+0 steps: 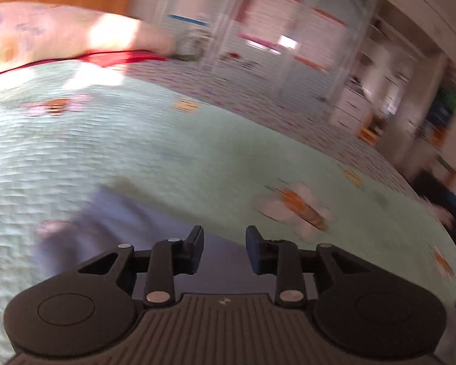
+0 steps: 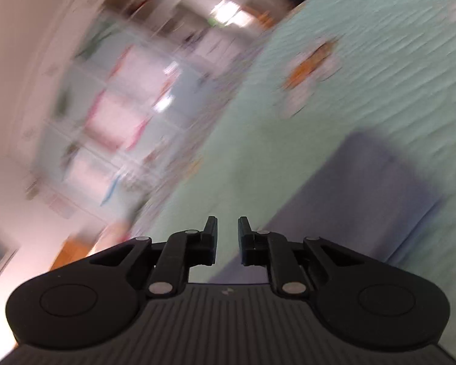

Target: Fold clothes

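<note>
- On the mint-green quilted bedspread [image 1: 167,158] lies the one garment in view, a lavender piece of clothing [image 2: 374,200]; take it as your landmark.
- Garment state: in the right wrist view it reads as a flat, roughly rectangular block with fairly straight edges. That would fit a garment already folded, or one merely laid flat for folding. Motion blur hides any layered edge, so you cannot settle which.
- Your left gripper [image 1: 225,248] sits over the garment's near part, its fingers parted by a moderate gap with nothing between them. The cloth shows beneath, not pinched.
- Your right gripper [image 2: 228,237] is at the garment's left edge, pointing past it toward the bed's side. Its fingers stand a narrow gap apart, also empty.
- Probable reason for both empty grips: neither tool is carrying fabric at this instant, and heavy blur in both views suggests the tools are in transit rather than working a crease.
- Beyond the garment, far across the bedspread, lie a red-edged pillow [image 1: 45,39] and a butterfly print [image 1: 295,210], both clear of the cloth.
- Risk, as judgement: thin fabric on a textured quilt may drag and bunch.
</note>
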A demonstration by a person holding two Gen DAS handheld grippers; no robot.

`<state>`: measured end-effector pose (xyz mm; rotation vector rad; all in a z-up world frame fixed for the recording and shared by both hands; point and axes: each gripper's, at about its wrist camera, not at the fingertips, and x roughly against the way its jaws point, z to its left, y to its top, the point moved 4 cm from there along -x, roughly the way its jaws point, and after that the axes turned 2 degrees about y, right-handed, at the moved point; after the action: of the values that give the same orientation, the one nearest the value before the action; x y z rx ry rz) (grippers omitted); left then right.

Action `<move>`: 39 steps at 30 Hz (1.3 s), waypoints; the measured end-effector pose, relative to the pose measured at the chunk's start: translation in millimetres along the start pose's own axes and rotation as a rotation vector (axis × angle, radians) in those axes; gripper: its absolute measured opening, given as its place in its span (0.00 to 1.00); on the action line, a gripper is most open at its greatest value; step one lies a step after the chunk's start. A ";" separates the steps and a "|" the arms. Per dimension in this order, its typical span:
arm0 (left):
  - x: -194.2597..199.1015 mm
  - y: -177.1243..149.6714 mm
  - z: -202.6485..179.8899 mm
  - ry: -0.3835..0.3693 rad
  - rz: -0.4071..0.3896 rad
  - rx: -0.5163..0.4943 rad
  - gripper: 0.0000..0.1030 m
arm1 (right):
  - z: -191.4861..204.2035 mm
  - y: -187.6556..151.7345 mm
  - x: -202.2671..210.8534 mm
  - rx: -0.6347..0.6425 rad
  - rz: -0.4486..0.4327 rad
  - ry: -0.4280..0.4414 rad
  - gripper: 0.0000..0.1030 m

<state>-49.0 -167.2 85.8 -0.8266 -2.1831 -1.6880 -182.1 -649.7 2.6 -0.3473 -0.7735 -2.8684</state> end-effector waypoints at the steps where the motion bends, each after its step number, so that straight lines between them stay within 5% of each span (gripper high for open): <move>1: -3.9 -9.6 -20.8 -0.038 0.023 -0.033 0.33 | 9.0 -15.1 -2.4 0.018 0.062 0.048 0.18; 4: -24.2 -41.5 -62.5 -0.080 0.092 -0.096 0.33 | 26.9 -58.1 -12.9 0.056 0.220 0.135 0.20; 6: -42.3 -61.1 -71.9 -0.061 0.144 -0.121 0.33 | 19.3 -69.7 -23.8 0.077 0.267 0.101 0.18; 7: -48.0 -67.0 -74.2 -0.052 0.158 -0.128 0.33 | 9.9 -68.0 -25.2 0.084 0.256 0.068 0.03; 8: -49.7 -68.2 -73.5 -0.045 0.158 -0.130 0.33 | 1.4 -64.1 -22.5 0.073 0.235 0.044 0.00; 12: -56.9 -73.3 -71.0 -0.014 0.161 -0.136 0.34 | -6.4 -36.7 -0.4 0.104 0.113 -0.045 0.05; 15: -62.2 -77.1 -69.0 0.010 0.162 -0.140 0.35 | 27.2 -48.2 -1.4 0.170 0.192 0.094 0.06; 19: -66.2 -82.1 -73.5 0.041 0.164 -0.157 0.41 | 78.5 -107.0 -29.4 0.236 0.419 0.286 0.07; 22: -64.3 -84.6 -83.0 0.060 0.167 -0.183 0.42 | 86.6 -143.7 -64.8 0.256 0.519 0.267 0.13; 23: -64.9 -84.7 -84.2 0.066 0.169 -0.190 0.42 | 79.3 -145.5 -74.3 0.225 0.523 0.229 0.09; 27: -62.5 -85.3 -85.1 0.062 0.178 -0.198 0.43 | 48.0 -118.3 -78.6 0.043 0.421 0.220 0.01; 35: -63.4 -84.6 -88.7 0.073 0.195 -0.204 0.46 | -20.6 -11.1 -33.6 0.024 0.096 -0.008 0.03; 38: -64.9 -84.1 -92.0 0.086 0.208 -0.214 0.48 | -22.0 -3.8 -31.4 0.037 0.053 -0.025 0.12; 39: -65.6 -84.0 -93.3 0.091 0.211 -0.220 0.49 | -9.8 -14.9 -40.4 0.083 0.101 -0.005 0.16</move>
<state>-57.4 -287.4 11.3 -0.9766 -1.8026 -1.8392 -148.0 -638.6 -23.2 -0.3725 -0.8474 -2.7341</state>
